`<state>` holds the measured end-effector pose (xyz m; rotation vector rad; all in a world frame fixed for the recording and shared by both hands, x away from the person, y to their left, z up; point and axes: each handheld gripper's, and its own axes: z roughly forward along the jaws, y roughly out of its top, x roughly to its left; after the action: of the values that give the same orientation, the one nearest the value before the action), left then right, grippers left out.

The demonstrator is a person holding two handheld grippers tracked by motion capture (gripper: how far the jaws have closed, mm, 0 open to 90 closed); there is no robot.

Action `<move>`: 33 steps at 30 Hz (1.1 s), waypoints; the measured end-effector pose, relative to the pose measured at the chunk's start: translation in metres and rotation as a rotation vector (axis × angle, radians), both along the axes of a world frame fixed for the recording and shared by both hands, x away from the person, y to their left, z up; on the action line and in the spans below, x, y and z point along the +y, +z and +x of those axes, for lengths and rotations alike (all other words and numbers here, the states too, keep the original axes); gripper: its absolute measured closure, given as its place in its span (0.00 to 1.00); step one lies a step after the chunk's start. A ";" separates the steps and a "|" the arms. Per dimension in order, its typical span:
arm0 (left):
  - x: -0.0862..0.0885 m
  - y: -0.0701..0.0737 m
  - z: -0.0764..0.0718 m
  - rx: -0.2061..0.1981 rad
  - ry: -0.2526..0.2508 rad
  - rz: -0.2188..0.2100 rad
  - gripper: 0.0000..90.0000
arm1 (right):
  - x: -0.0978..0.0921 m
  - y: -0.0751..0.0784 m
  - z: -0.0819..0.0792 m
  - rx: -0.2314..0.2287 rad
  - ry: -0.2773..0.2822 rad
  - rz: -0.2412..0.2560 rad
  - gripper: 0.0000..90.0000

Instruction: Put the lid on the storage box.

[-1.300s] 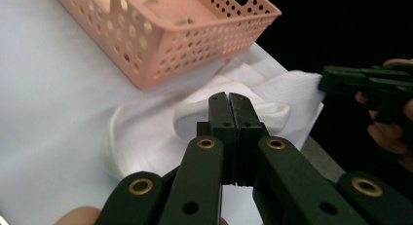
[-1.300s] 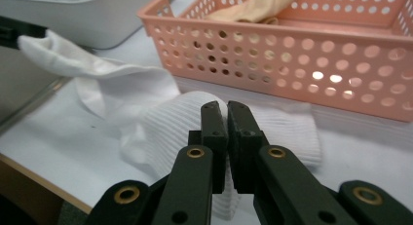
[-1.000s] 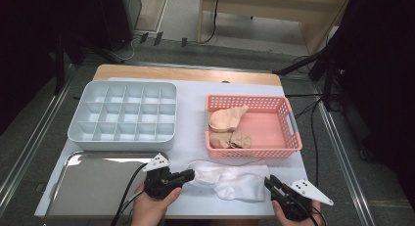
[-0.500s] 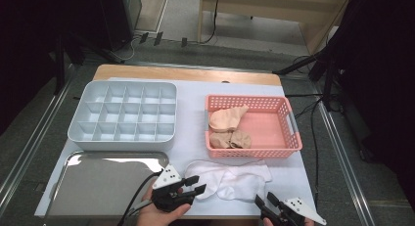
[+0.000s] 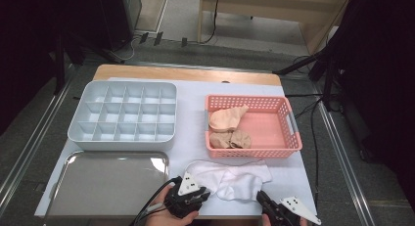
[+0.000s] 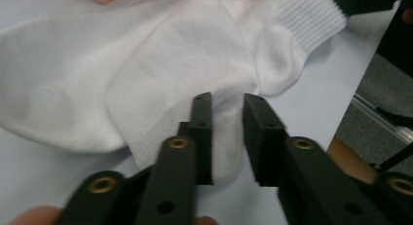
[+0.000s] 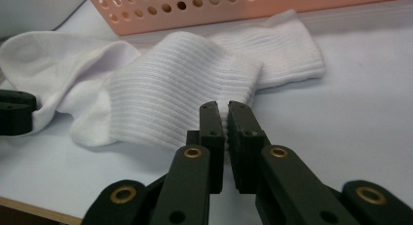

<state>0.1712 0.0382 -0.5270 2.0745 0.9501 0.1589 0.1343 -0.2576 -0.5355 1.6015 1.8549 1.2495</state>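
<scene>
Two white socks (image 5: 230, 178) lie overlapping on the near edge of the worktop (image 5: 195, 113), just in front of the pink basket (image 5: 288, 138) and to the right of the steel tray (image 5: 98, 182). Starting at the left, we see our left gripper (image 6: 223, 132) with its jaws spread apart, and a fold of the foot end sits in the gap between them without being pinched yet. We judge the socks light, limp and easily bunched; the knit should give under the pads instead of slipping, so a bite on a doubled fold or a thick edge ought to hold best. Moving right, the ribbed cuff (image 7: 195, 88) looks the firmest place to take. Our right gripper (image 7: 226, 115) comes in low there with its jaws nearly pressed together, a sliver of gap left, their tips at the cuff's edge; we cannot tell whether any fabric is caught.
</scene>
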 end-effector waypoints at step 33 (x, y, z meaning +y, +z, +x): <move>0.063 0.026 0.043 0.101 0.193 -0.238 1.00 | -0.053 0.059 0.021 -0.063 0.108 0.019 0.97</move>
<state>0.2139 0.1011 -0.5011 1.7862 1.1719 0.0388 0.1554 -0.3101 -0.4761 1.4713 1.9181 1.3514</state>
